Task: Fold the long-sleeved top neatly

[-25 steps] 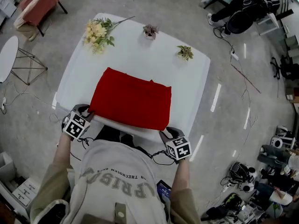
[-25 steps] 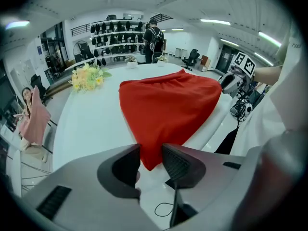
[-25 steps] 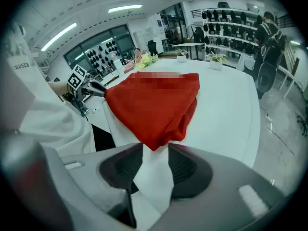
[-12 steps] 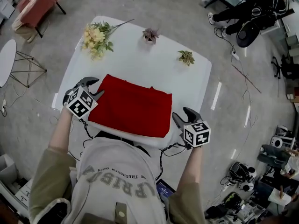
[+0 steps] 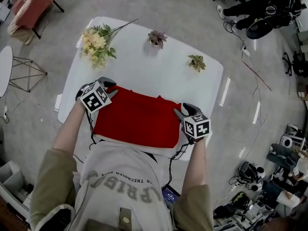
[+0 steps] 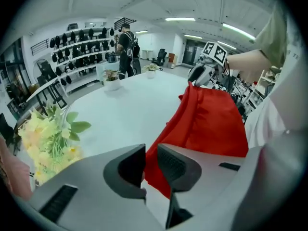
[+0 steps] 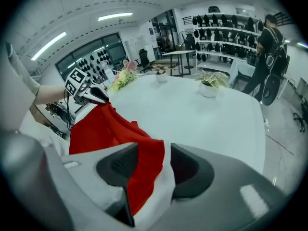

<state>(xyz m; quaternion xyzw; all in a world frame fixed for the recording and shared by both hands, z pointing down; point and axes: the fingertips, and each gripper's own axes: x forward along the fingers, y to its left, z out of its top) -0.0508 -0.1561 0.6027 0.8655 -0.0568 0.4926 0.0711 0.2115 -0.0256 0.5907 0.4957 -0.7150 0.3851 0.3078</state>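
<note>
Long-sleeved top [image 5: 137, 124] lies folded, a red slab at the near edge of the desk [image 5: 144, 61]. Your left gripper [image 6: 150, 159] has just been closing and seems clamped on one far corner. Your right gripper [image 7: 153, 163] has been closing too, yet its jaws stand apart around the cloth. If you pull now, that corner may slip and skew the fold.

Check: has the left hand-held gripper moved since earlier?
Yes. The left hand-held gripper went from the table's near edge toward the yellow flowers, to the red top's far left corner. Its jaws have just been closing, the top between them.
</note>
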